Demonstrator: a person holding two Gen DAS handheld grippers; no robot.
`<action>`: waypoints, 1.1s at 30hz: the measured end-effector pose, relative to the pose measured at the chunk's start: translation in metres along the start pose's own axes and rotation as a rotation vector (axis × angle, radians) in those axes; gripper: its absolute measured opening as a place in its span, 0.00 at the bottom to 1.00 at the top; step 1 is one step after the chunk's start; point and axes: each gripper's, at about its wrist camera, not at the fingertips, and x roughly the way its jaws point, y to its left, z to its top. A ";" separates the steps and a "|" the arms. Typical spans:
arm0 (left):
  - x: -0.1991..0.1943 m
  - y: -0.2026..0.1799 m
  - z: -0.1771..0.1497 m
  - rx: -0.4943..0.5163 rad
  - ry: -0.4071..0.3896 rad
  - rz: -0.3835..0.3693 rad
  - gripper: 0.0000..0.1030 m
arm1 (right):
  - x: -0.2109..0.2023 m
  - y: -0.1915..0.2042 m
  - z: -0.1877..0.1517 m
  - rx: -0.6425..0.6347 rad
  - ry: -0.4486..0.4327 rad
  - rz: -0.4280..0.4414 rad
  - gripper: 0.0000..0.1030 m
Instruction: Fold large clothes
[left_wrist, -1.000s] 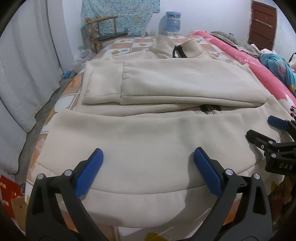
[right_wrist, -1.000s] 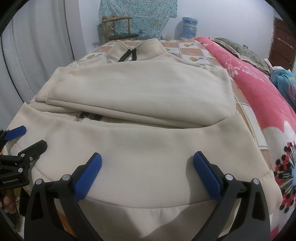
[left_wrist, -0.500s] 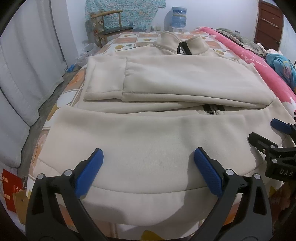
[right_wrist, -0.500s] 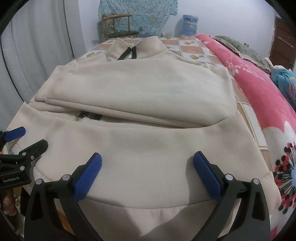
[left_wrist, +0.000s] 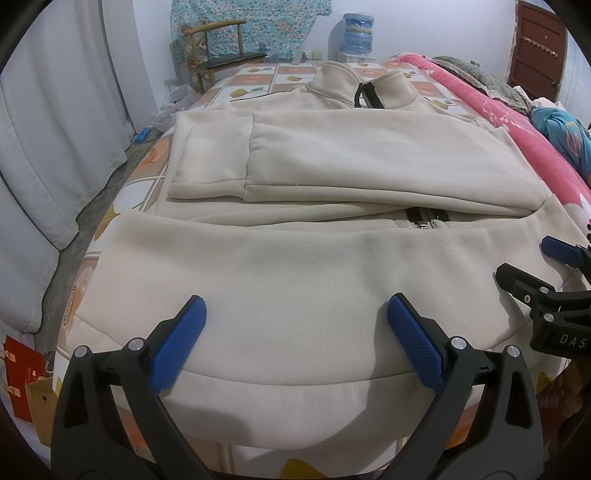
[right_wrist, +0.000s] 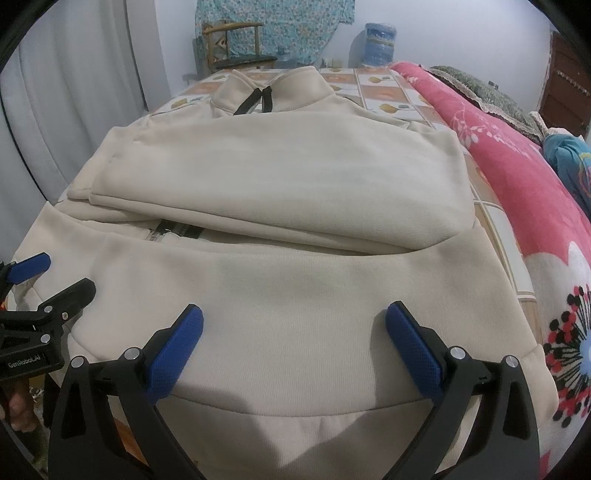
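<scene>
While spread wide, both grippers' fingers hold nothing | left gripper (left_wrist: 295, 325) | right gripper (right_wrist: 293, 328) | one cream jacket (left_wrist: 303, 280), two sleeves folded

The jacket (left_wrist: 295, 288) lies on the bed (left_wrist: 280, 70), sleeves (left_wrist: 369, 162) across its front, blanket (right_wrist: 517, 158) right.

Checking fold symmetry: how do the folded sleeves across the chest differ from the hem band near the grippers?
The folded sleeves lie stacked across the chest in layers, cuff edge showing at the left; the hem band lies single and flat, hanging over the bed's near edge. The sleeves partly cover the zipper; the hem band sits below it. Both are the same cream fleece.
</scene>
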 end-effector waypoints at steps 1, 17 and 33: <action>0.000 0.000 0.000 0.000 0.000 0.000 0.93 | 0.000 0.000 0.000 0.000 0.001 0.000 0.94; 0.000 0.000 0.000 0.001 0.001 0.002 0.93 | 0.000 0.001 0.000 0.001 0.004 -0.001 0.94; -0.025 0.013 0.023 0.069 -0.061 -0.042 0.93 | -0.014 -0.007 0.018 -0.008 0.061 0.064 0.94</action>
